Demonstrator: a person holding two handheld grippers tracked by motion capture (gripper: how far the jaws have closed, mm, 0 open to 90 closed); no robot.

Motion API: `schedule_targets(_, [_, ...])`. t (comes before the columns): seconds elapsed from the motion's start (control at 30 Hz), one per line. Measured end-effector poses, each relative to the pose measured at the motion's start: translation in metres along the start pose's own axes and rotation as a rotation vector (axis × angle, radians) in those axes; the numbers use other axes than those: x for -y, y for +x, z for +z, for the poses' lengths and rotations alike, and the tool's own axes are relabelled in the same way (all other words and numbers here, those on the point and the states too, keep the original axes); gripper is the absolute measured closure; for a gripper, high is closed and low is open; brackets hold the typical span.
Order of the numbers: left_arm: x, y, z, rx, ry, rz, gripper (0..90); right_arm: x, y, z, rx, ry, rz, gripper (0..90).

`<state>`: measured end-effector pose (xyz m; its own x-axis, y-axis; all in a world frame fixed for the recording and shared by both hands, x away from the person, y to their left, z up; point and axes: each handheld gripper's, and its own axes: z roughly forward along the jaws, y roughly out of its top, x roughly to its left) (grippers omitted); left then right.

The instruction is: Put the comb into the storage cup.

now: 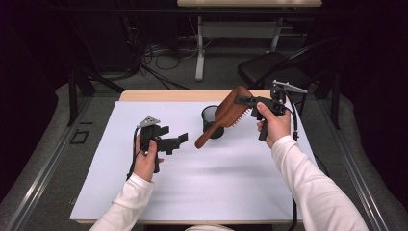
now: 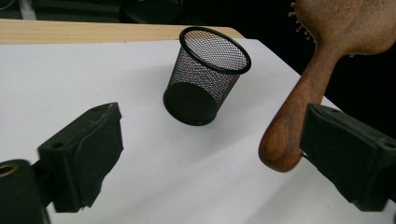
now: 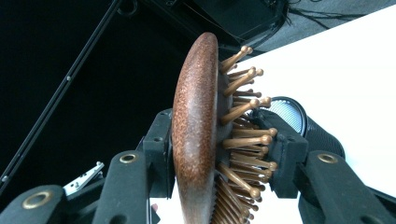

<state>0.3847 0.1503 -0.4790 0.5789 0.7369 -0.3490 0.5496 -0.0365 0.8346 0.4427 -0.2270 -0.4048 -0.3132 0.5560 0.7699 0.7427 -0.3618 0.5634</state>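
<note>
- Right gripper (image 1: 246, 101) raised over the far right of the table (image 1: 144, 192), clamped on the head of the wooden hairbrush (image 1: 226, 115); wrist bent, jaws pointing left.
- Brush hangs tilted in the air, handle down-left, passing just in front of the mesh cup (image 1: 211, 121).
- Left gripper (image 1: 179, 142) held low at near left, jaws released and spread, nothing between them; aimed right toward the cup.
- Left gripper view: brush handle tip (image 2: 280, 144) sits just beside one pad, apart from the upright cup (image 2: 205, 79).
- Right gripper view: one pad on the brush's back (image 3: 194, 135), the other against the bristles (image 3: 243, 140).
</note>
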Motion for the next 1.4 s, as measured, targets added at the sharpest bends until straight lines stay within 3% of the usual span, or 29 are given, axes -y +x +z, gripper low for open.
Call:
schedule_targets(0.07, [0.000,0.001,0.000,-0.003,0.004,0.015,0.2,-0.002,-0.001,0.001,0.003,-0.010,-0.001,51.9])
schedule_targets(0.8, [-0.001,0.003,-0.001,-0.008,0.000,0.018,0.3,-0.022,-0.006,0.002,0.065,-0.070,-0.002,51.9])
schedule_targets(1.03, [0.000,0.003,-0.001,-0.009,0.003,0.020,0.3,-0.029,-0.002,0.003,0.067,-0.099,0.001,51.9])
schedule_targets(1.4, [0.000,0.003,-0.001,-0.005,-0.004,0.022,0.3,-0.041,0.008,0.003,0.110,-0.145,-0.025,51.9])
